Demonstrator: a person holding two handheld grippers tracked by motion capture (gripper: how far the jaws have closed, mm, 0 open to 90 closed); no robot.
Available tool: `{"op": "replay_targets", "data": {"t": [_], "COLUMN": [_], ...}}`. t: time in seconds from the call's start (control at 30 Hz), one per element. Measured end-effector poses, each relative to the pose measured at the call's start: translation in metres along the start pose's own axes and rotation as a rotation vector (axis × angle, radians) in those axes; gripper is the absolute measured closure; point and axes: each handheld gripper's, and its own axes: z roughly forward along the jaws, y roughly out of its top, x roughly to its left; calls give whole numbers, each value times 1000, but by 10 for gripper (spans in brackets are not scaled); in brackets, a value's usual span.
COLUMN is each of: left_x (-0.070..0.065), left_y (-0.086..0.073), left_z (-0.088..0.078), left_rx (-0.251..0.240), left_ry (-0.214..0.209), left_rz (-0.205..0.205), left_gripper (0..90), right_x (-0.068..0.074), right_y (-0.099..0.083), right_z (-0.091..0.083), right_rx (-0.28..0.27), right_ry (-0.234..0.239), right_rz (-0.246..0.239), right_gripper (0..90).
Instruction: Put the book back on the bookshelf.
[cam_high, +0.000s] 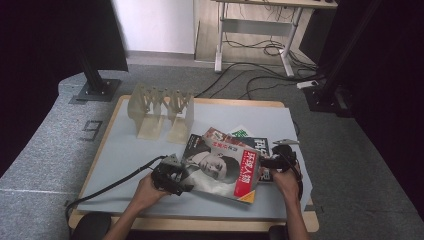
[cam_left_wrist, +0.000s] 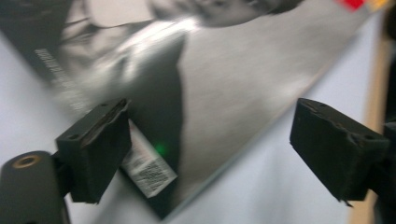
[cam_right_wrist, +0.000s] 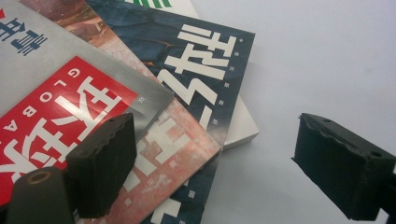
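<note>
A loose stack of magazines lies mid-table. The top magazine (cam_high: 222, 167) has a grey portrait cover with a red title band, and it shows blurred in the left gripper view (cam_left_wrist: 224, 93). Beneath it lie a reddish magazine (cam_right_wrist: 173, 144), a dark blue one with white characters (cam_right_wrist: 196, 60) and a white and green one (cam_high: 240, 132). My left gripper (cam_high: 175, 172) stands open at the top magazine's left corner, its jaws (cam_left_wrist: 212, 126) either side of the barcode corner. My right gripper (cam_high: 275, 161) is open at the stack's right edge, its jaws (cam_right_wrist: 215, 135) straddling the corners and holding nothing.
A pale slotted file rack (cam_high: 160, 112) stands at the table's back left. The grey mat (cam_high: 125, 150) covers the table, with a wooden edge (cam_high: 200, 222) at the front. Each gripper trails a black cable (cam_high: 115, 182). Beyond the table stand a desk and floor cables.
</note>
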Motion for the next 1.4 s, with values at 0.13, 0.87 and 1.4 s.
{"op": "replay_targets", "data": {"t": [0.13, 0.87, 1.4], "left_x": [11, 16, -1], "left_y": [-1, -6, -12], "left_z": [-4, 2, 5], "left_rx": [-5, 11, 27], "left_ry": [38, -19, -25], "left_rz": [-18, -53, -40], "left_gripper": [105, 102, 98], "right_x": [1, 19, 17], "right_y": [-1, -28, -15], "right_z": [-3, -25, -12], "right_rx": [-7, -26, -24], "right_ry": [7, 41, 11], "right_rz": [-4, -19, -17], "right_gripper": [128, 129, 131]}}
